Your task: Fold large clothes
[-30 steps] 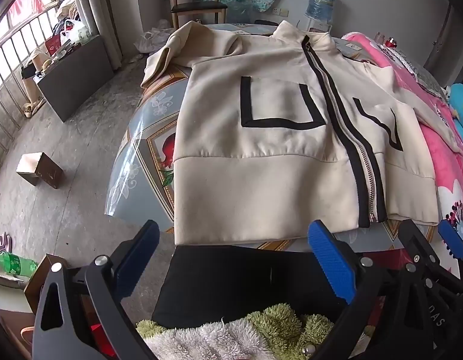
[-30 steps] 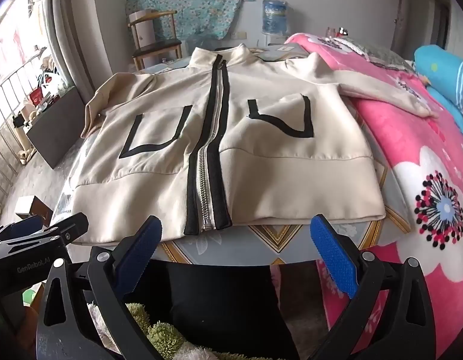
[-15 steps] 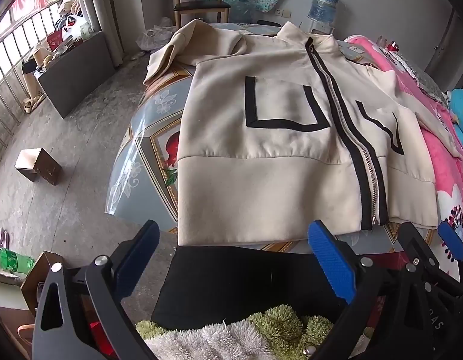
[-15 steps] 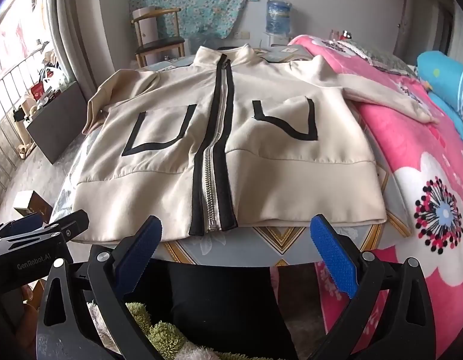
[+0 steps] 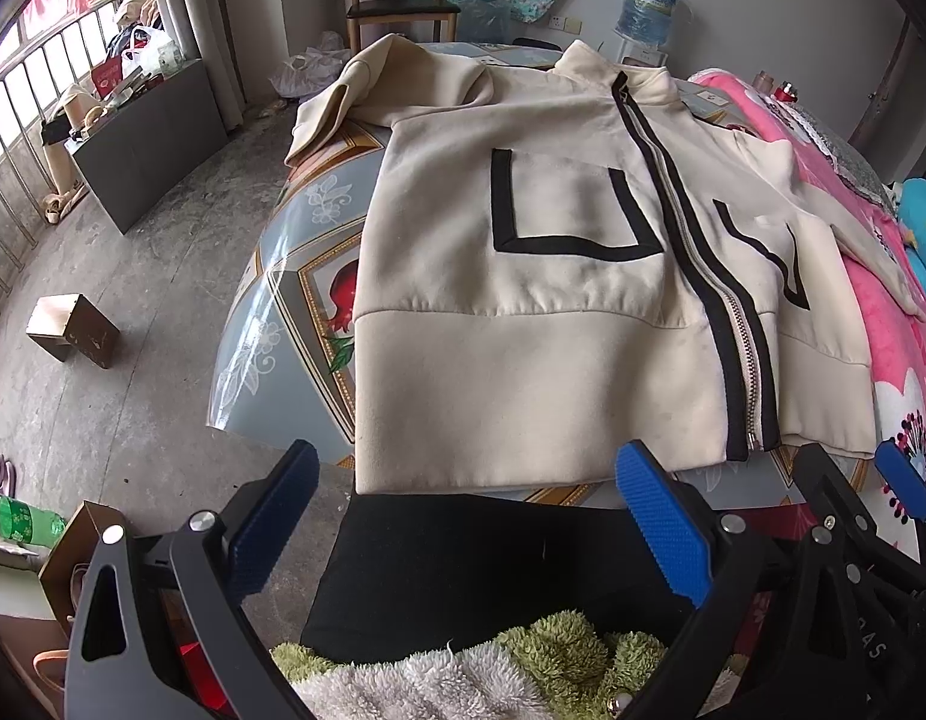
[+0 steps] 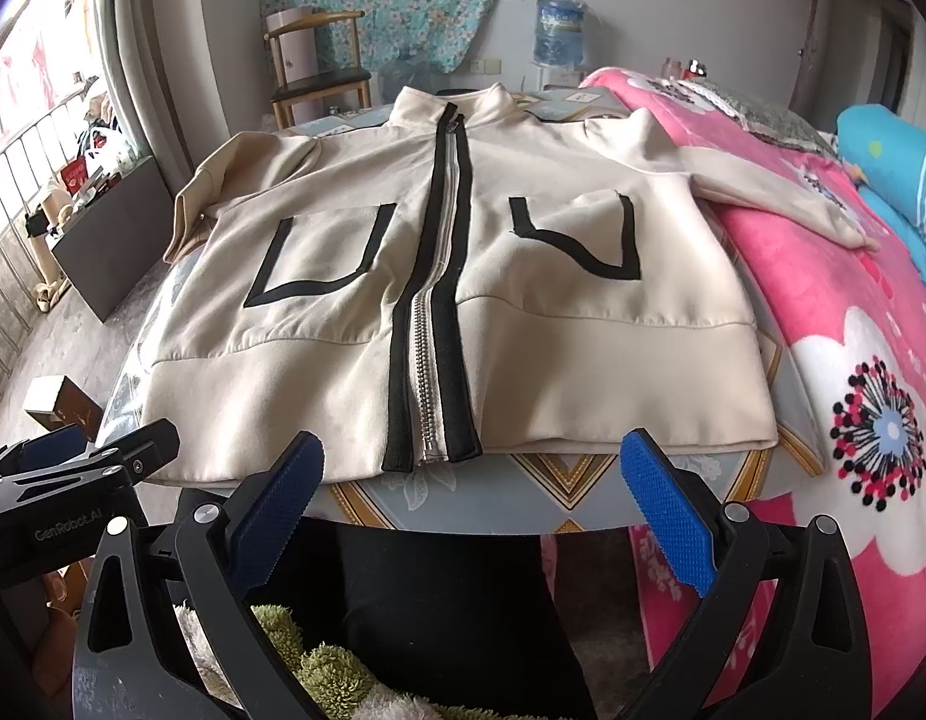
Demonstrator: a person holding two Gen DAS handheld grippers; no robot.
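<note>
Left wrist view puts the left tongs (image 5: 463, 516) spread wide and empty, hanging just short of the near edge of the counter (image 5: 271, 324), with the hem of the cream jacket (image 5: 523, 276) straight ahead between the blue pads. That jacket lies flat and face up, zipped, its zipper (image 6: 430, 336) running away from both tongs toward the collar. Its left sleeve (image 5: 343, 102) lies bunched at the far left corner of the counter, ahead and to the left of the left tongs. Nothing has been folded yet, so I judge this the opening step: approach before the first grasp.

Moving rightward, the right tongs (image 6: 472, 504) are likewise gaping and hold nothing (the zipper's end sits just ahead, between the pads). Far ahead and to their right, the right sleeve (image 6: 775, 198) stretches off the counter onto the pink bed (image 6: 853, 360).

Next, I think, each pair of tongs must travel forward and outward to a sleeve or shoulder, pinch a single layer, and bring it across the chest.
</note>
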